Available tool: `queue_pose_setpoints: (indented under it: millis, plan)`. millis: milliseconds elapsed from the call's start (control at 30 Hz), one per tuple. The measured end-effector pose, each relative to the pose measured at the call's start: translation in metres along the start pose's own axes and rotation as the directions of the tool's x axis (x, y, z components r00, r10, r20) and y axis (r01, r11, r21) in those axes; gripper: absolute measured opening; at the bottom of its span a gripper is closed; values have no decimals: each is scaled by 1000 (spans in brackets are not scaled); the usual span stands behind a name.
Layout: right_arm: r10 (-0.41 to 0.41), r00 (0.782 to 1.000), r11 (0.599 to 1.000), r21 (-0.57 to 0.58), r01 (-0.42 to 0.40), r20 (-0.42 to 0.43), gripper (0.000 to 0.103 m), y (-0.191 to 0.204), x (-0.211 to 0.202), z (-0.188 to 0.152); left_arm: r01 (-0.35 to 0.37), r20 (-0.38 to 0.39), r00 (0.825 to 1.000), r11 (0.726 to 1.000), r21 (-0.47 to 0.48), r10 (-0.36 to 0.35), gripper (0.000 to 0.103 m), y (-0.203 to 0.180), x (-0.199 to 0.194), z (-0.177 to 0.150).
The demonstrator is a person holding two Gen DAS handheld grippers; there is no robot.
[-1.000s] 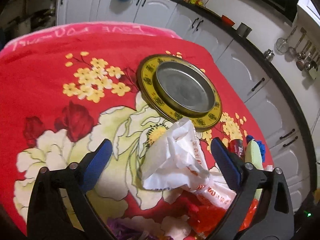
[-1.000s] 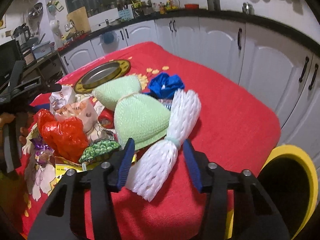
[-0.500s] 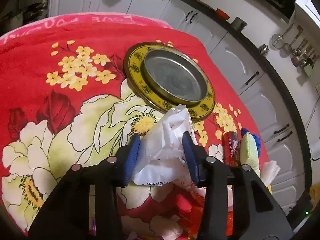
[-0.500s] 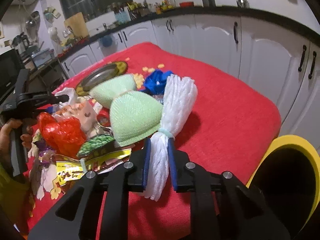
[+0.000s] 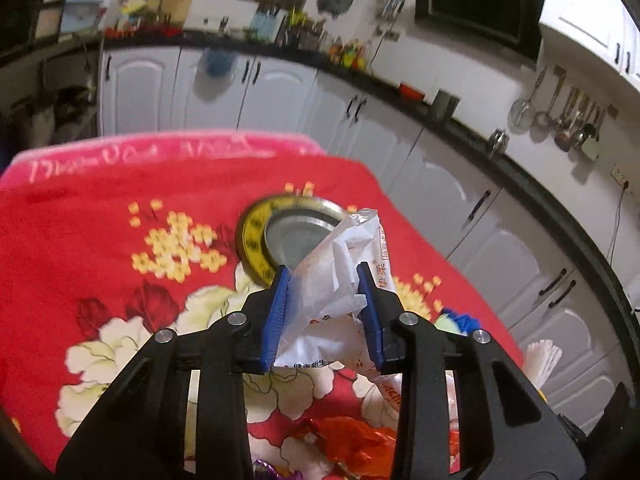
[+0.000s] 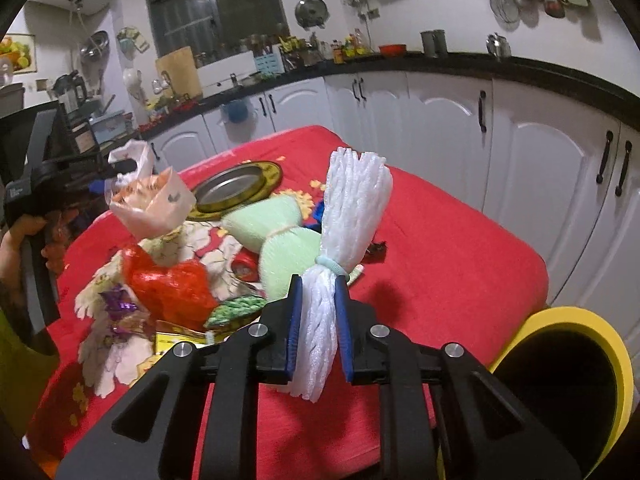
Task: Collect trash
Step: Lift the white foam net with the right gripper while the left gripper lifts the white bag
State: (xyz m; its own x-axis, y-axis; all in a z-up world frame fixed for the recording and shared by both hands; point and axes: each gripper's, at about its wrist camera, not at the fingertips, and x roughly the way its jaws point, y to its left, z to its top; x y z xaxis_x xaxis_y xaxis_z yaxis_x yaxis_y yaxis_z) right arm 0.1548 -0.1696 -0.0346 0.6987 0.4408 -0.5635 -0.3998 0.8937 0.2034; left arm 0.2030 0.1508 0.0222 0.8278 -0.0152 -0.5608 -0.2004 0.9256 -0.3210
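Both bundles have risen off the table: our left tongs [image 5: 323,312] pinch the light, crinkly wrapper [image 5: 340,280] mid-frame, our right tongs [image 6: 318,330] squeeze the soft foam net [image 6: 344,232] below its band.

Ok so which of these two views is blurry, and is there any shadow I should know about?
Left wrist view: the floral red cloth and yellow-rimmed metal plate are smeared by motion, while the white plastic wrapper in the left gripper stays sharp. Right wrist view: mostly crisp; the white foam net in the right gripper casts a dark shadow on the cloth.
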Motion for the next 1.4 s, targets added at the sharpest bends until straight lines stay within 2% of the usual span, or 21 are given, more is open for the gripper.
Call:
queue_pose_setpoints:
  millis: [233, 567, 733, 933, 1400]
  plan:
    - [35, 999, 999, -35, -34, 28, 16, 10, -19, 4, 13, 94, 995, 1000, 21, -15, 27, -11, -45, 8]
    - [63, 995, 998, -36, -60, 75, 16, 14, -51, 10, 12, 156, 988, 999, 46, -19, 27, -29, -79, -2]
    - [53, 994, 998, -19, -51, 98, 16, 6, -64, 12, 30, 163, 986, 997, 67, -40, 27, -43, -88, -9]
    - [30, 993, 1000, 0, -30, 112, 16, -10, -81, 10, 29, 181, 982, 989, 144, -55, 27, -76, -94, -18]
    - [-67, 990, 997, 50, 61, 126, 16, -57, -119, -7, 69, 149, 983, 963, 259, -111, 27, -150, -77, -51]
